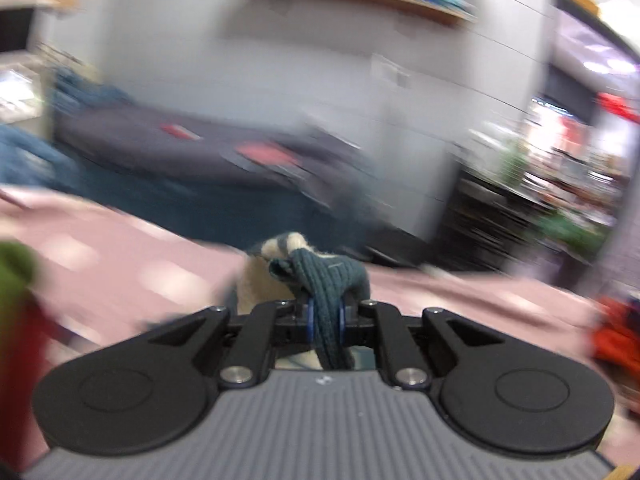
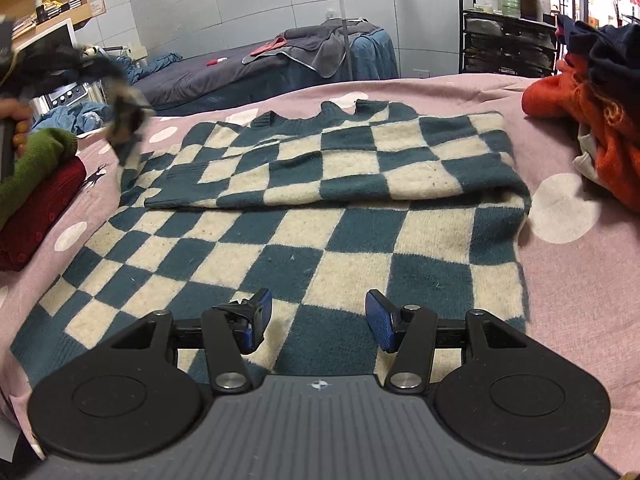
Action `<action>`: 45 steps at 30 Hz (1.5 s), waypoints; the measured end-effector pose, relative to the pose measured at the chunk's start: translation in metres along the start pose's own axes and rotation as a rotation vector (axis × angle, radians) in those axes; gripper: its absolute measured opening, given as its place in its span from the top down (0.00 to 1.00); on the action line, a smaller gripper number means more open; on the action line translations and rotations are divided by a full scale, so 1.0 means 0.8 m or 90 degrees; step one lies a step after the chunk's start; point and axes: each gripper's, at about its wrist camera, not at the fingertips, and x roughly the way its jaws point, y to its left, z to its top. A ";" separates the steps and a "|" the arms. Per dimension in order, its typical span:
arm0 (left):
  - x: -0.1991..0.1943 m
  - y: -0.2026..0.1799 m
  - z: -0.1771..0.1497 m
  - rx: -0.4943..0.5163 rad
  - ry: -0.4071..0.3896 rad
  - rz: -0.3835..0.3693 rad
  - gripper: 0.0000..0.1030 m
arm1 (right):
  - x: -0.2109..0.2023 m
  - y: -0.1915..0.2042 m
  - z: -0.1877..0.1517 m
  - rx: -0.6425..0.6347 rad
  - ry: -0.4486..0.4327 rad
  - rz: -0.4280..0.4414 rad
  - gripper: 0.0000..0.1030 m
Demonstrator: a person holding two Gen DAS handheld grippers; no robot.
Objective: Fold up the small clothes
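A teal and cream checkered sweater lies spread on the pink dotted bedspread, its right sleeve folded across the chest. My right gripper is open and empty, just above the sweater's lower hem. My left gripper is shut on a teal ribbed cuff of the sweater, lifted off the bed; this view is motion-blurred. In the right wrist view the left gripper appears blurred at the sweater's upper left, holding the left sleeve up.
A folded red and green stack sits at the bed's left edge. An orange and navy clothes pile lies at the right. Behind are a massage bed with grey towels and a black cart with bottles.
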 end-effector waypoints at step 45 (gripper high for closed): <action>-0.051 0.031 -0.191 -0.005 0.181 0.147 0.00 | 0.078 0.047 0.135 0.179 -0.044 0.191 0.95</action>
